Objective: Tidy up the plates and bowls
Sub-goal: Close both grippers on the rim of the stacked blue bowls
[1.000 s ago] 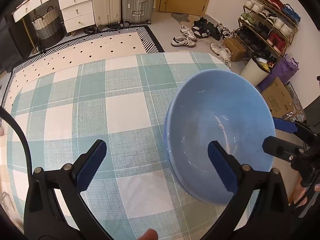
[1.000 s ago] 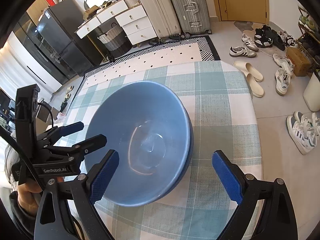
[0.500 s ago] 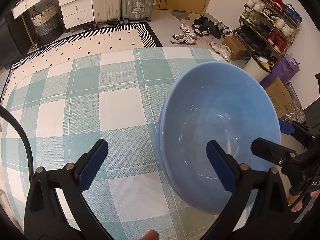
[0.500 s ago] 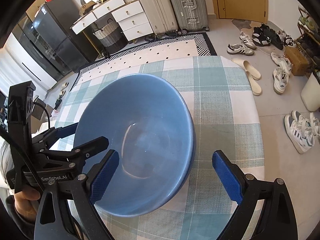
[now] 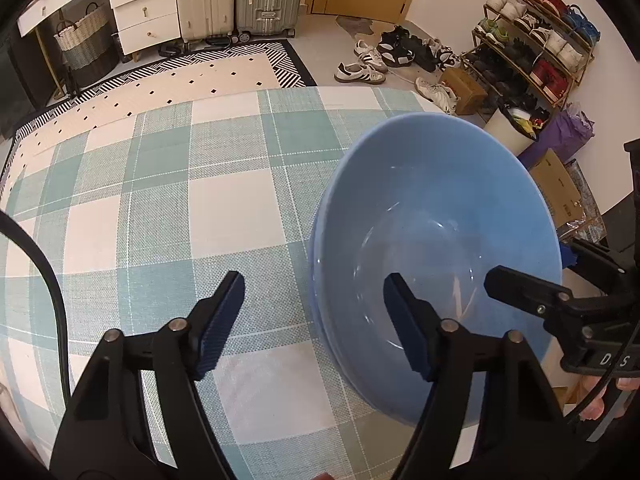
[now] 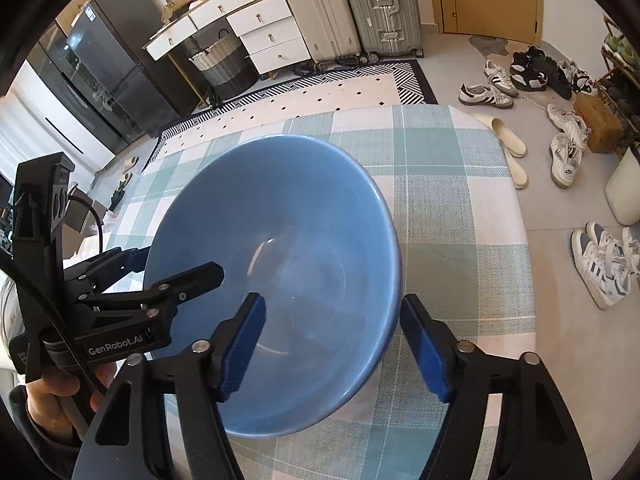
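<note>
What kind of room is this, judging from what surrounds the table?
Probably a home's entrance or living area: a shoe rack by the wall, suitcases near a door, and a checked tablecloth covering the table.

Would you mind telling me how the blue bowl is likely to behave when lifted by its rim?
The blue bowl looks rigid and glossy, so the fingers may slip on its rim. It seems to be nested in a second bowl, which may add weight or separate.
</note>
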Action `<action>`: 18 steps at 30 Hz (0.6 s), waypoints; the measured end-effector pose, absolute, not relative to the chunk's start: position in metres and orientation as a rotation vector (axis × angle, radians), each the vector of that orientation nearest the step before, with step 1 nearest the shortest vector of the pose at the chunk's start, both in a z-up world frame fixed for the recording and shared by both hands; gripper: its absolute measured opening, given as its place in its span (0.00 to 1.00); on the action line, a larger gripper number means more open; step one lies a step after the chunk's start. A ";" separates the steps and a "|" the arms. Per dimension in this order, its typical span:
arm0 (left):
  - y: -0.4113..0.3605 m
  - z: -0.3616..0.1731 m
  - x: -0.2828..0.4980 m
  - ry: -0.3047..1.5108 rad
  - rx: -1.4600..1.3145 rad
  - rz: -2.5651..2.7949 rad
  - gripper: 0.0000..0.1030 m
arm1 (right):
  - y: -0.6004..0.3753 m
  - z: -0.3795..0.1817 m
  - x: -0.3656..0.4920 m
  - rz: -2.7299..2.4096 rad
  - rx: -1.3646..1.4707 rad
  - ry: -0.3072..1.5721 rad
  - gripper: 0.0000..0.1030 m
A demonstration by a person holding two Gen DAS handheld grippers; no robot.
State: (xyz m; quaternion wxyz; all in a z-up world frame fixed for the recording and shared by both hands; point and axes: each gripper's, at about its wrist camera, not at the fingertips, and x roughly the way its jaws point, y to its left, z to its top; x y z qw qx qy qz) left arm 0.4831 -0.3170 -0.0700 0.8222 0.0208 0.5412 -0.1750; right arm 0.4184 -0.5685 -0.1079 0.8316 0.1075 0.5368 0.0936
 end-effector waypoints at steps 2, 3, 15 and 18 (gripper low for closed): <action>-0.319 -0.072 0.484 1.155 0.052 -0.371 0.60 | -0.568 -0.110 0.419 0.197 0.223 1.145 0.62; -0.318 -0.073 0.484 1.157 0.052 -0.371 0.54 | -0.568 -0.112 0.419 0.197 0.223 1.147 0.58; -0.332 -0.081 0.481 1.171 0.089 -0.392 0.13 | -0.580 -0.124 0.419 0.162 0.251 1.149 0.20; -0.329 -0.080 0.479 1.171 0.075 -0.401 0.13 | -0.578 -0.125 0.418 0.158 0.238 1.152 0.20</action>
